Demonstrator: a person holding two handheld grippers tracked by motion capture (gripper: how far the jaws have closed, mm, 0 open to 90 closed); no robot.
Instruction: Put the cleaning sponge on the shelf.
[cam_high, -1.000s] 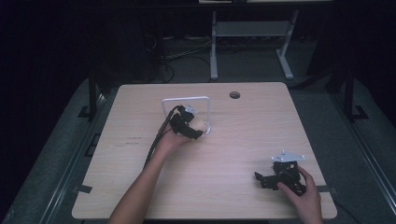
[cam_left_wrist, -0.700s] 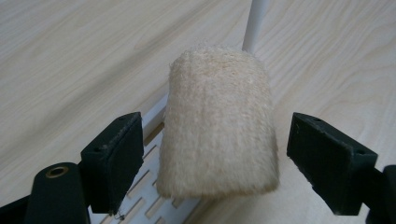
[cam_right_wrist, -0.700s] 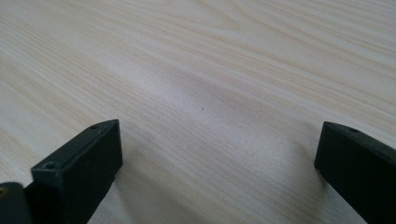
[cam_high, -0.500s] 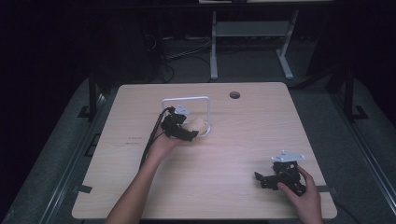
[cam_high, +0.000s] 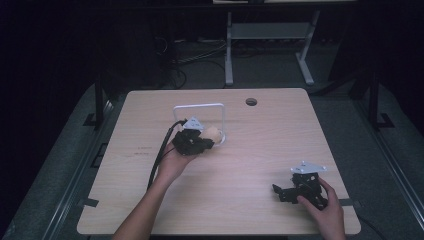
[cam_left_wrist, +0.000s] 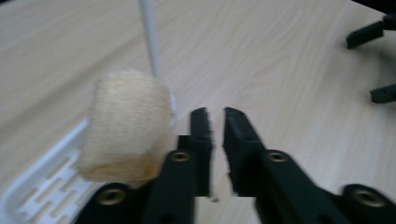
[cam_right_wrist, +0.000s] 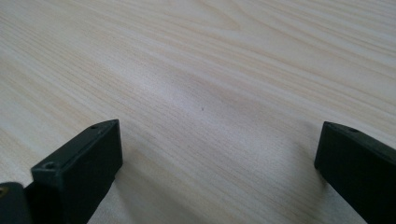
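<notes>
Since the earlier frame, our left tongs have drawn back a little from the white wire rack toward the near side of the bench, and their jaws have just been closing with nothing between them. In the left gripper view the two black jaws stand almost together, a thin slit of light between their tips, gripping nothing. Just beside the left jaw, on its outer side, sits a beige roll, stubby and cylinder-shaped, with a soft, fuzzy, cloth-like surface and a slightly darker lower edge. It rests at the rim of the rack's white slotted base, in front of a thin white upright bar. In the high view the roll shows as a pale lump at the rack's foot, touching the tongs' tip. Our right tongs rest on the near right part of the bench, well apart from the roll, jaws spread wide over bare wood.
</notes>
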